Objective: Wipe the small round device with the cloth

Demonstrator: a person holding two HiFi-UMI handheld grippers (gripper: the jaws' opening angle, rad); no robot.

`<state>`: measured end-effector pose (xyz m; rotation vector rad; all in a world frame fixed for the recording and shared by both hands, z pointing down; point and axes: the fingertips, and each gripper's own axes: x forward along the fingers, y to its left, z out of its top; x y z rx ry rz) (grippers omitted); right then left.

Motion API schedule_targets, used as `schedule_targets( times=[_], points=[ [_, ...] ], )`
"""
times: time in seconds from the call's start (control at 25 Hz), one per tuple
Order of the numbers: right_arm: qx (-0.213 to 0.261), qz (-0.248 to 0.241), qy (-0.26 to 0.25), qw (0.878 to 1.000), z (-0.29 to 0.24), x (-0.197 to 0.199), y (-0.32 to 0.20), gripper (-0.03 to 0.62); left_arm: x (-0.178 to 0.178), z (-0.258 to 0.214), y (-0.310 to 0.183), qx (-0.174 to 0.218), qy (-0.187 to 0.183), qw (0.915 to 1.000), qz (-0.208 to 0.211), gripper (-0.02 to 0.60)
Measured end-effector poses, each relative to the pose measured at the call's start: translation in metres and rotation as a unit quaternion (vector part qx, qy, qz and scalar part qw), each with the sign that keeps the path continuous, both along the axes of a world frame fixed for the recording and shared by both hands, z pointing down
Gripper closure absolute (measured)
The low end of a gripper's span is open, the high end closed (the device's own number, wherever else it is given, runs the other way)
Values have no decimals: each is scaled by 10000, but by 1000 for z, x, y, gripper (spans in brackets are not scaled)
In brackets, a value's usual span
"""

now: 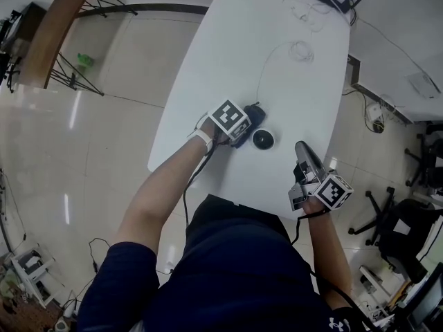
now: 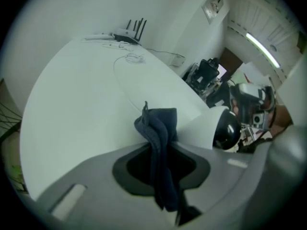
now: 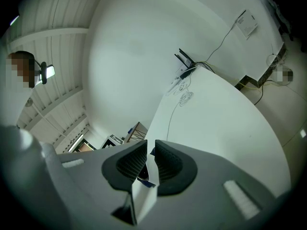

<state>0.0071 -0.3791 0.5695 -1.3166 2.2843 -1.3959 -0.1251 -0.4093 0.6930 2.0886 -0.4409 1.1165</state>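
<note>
White surface (image 1: 277, 19) carries everything; the left claw (image 2: 160, 166) is clamped on the soft, limp cloth (image 2: 157, 128), while the right claw (image 3: 150, 164) is barely parted and empty. The small round device (image 1: 263, 140) sits just beside the cloth; it looks glossy, light and likely to slide, so brace its rim

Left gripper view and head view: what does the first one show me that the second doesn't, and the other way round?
Only the left gripper view: the left claw seen close up, pinching the dark blue cloth between its jaws, and the small round device side-on, with a white body and a glossy black face.
Only the head view: the person's forearms from above and the marker cube on top of the left claw.
Both: the white table, the router and the coiled cable.
</note>
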Motion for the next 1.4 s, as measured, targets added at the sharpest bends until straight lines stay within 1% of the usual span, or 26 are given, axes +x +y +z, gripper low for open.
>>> schedule_targets(
  times=[0.04,0.08,0.12,0.16,0.2,0.24,0.28,0.32,0.36,0.4,0.48,0.52,0.56,0.68,0.76,0.84,0.92,1.0,1.08,1.16,1.2,1.24,1.28,1.32,1.36,1.4],
  points=[
    [9,7,24,10000,-1,1,0,537,0,1,-1,-67,-9,9999,-150,509],
    [33,8,29,10000,-2,1,1,539,-1,0,-3,-173,81,9991,-391,509],
    [71,1,9,10000,-3,1,2,539,-3,-4,-5,-289,260,9967,-717,509],
    [104,-6,-11,9999,-4,1,3,539,-8,-10,-7,-370,506,9920,-1095,509],
    [122,-17,-20,9999,-5,0,5,540,-13,-20,-10,-357,793,9854,-1466,509],
    [133,-24,-18,9999,-6,-1,6,540,-19,-32,-12,-207,1088,9781,-1764,509],
    [137,-21,-7,9999,-6,0,7,540,-24,-48,-14,89,1348,9718,-1931,509],
    [137,-7,1,9999,-7,1,8,540,-27,-66,-15,493,1532,9678,-1937,509],
    [134,9,-10,9999,-7,2,9,541,-28,-82,-13,948,1614,9657,-1800,509],
    [133,21,-39,9999,-7,2,10,542,-26,-96,-8,1391,1597,9648,-1561,509],
    [140,32,-38,9999,-9,1,11,542,-18,-108,1,2144,1408,9615,-987,509],
    [154,29,0,9999,-12,0,11,542,-14,-109,3,2494,1298,9567,-753,509],
    [175,14,19,9998,-14,-2,10,542,-10,-111,3,2842,1218,9493,-567,508],
    [246,-74,-14,9997,-18,-7,11,543,3,-123,15,3718,1109,9217,4,508],
    [232,-82,29,9997,-15,-7,13,542,10,-126,29,4246,833,9000,519,508],
    [207,-86,-39,9997,-14,-10,14,543,16,-124,44,4674,515,8769,996,508],
    [169,-55,-19,9998,-11,-9,14,542,23,-119,58,4979,261,8558,1377,508],
    [129,-11,-28,9999,-8,-6,14,542,30,-111,71,5260,-11,8323,1750,508],
    [123,-26,-107,9999,-6,-7,13,543,34,-97,83,5540,-338,8020,2208,508],
    [81,13,-52,10000,-3,-5,11,543,37,-80,93,5794,-675,7670,2672,508],
    [56,32,-27,10000,-1,-3,10,543,38,-70,97,5891,-818,7512,2862,508],
    [40,45,-17,10000,0,-3,10,543,39,-60,100,5940,-939,7392,3032,508],
    [30,58,-3,10000,1,-2,10,543,39,-49,104,5928,-1041,7324,3185,508],
    [25,65,17,10000,1,-2,10,543,38,-38,107,5851,-1126,7314,3318,508],
    [24,64,29,10000,1,-2,10,543,37,-26,109,5722,-1191,7357,3422,508],
    [28,59,9,10000,1,-2,11,543,36,-16,112,5568,-1236,7430,3502,508]
  ],
)
